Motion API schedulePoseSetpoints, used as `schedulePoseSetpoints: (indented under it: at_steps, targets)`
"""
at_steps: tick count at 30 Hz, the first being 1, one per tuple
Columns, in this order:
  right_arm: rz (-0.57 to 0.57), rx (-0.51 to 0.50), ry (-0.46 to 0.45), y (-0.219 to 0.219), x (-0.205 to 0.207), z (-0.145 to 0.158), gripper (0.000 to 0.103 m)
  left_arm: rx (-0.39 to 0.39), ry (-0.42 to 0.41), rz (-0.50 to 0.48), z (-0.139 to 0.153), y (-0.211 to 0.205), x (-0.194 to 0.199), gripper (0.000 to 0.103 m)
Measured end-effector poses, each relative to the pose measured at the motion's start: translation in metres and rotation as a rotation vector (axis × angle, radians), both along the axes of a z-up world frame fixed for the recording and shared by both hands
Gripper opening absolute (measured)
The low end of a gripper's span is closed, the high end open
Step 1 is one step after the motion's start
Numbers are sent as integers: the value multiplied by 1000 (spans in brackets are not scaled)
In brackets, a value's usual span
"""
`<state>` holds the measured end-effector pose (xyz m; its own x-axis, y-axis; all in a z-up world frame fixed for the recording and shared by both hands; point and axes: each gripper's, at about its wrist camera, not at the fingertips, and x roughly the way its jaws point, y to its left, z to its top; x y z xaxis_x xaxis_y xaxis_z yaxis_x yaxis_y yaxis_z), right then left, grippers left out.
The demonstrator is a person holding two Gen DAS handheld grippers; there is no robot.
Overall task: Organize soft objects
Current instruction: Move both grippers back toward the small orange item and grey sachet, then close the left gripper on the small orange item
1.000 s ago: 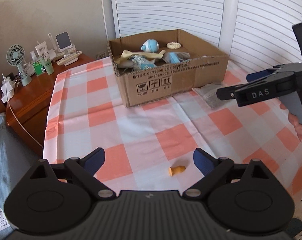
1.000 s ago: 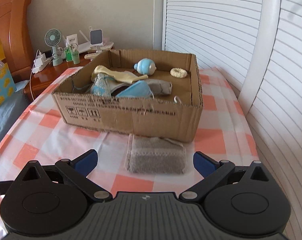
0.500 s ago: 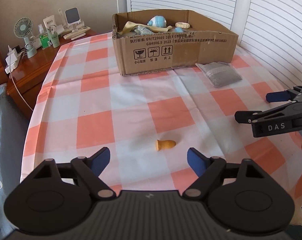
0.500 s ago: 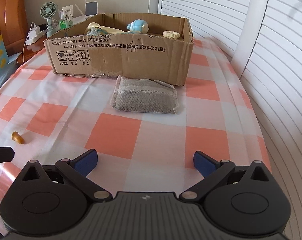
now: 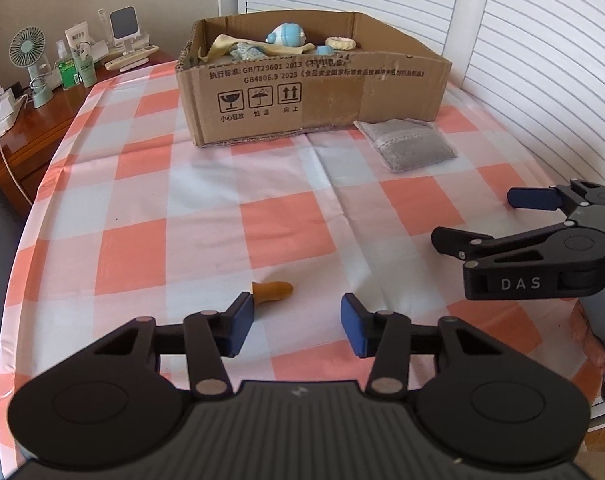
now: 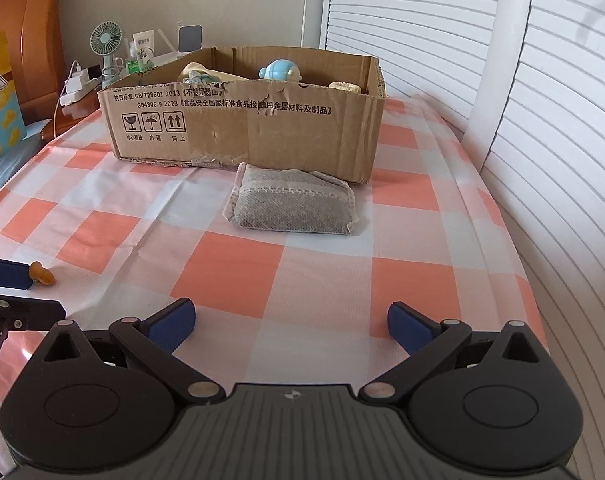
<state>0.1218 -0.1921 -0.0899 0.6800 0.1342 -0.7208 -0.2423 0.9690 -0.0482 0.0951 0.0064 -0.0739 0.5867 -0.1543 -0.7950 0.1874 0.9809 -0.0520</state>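
Orange toy at the near edge, both tongs spread

Toy (image 5: pixel 273 291), small, orange and cone-shaped, lay on its side on the checked tablecloth (image 5: pixel 286 216) near the table's front edge. The left gripper (image 5: pixel 296 322) hovered just before it with jaws apart, its left blue pad (image 5: pixel 241 322) close beside the toy's flared end; contact could not be judged. The grey pouch (image 6: pixel 292 210) rested flat just in front of the cardboard box (image 6: pixel 246 128), toward the table's right edge. The box stood at the far side and held a blue round toy (image 6: pixel 280 70), a cream ring (image 5: pixel 341 43) and pale cloths. The right gripper (image 6: pixel 290 326) hung spread wide, holding nothing, over the front right part of the table.
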Motion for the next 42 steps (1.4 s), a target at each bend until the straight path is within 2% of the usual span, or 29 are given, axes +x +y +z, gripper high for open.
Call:
schedulePoseSetpoints:
  at_steps: [13, 15, 16, 27, 30, 42]
  targets:
    - [7, -3, 3, 0, -1, 0, 103, 19, -47, -14, -3, -3, 8, 47]
    - [2, -2, 1, 0, -1, 0, 103, 18, -53, -12, -4, -3, 7, 36]
    - [-1, -2, 0, 1, -1, 0, 103, 17, -55, -11, -4, -3, 7, 35]
    - [-15, -6, 0, 3, -1, 0, 103, 16, -65, 35, -3, 0, -2, 32]
    - [-16, -7, 1, 3, 0, 0, 103, 14, -70, 32, -3, -1, -1, 20]
    - [3, -11, -2, 2, 8, 0, 103, -14, -81, 33, -4, 12, 11, 20]
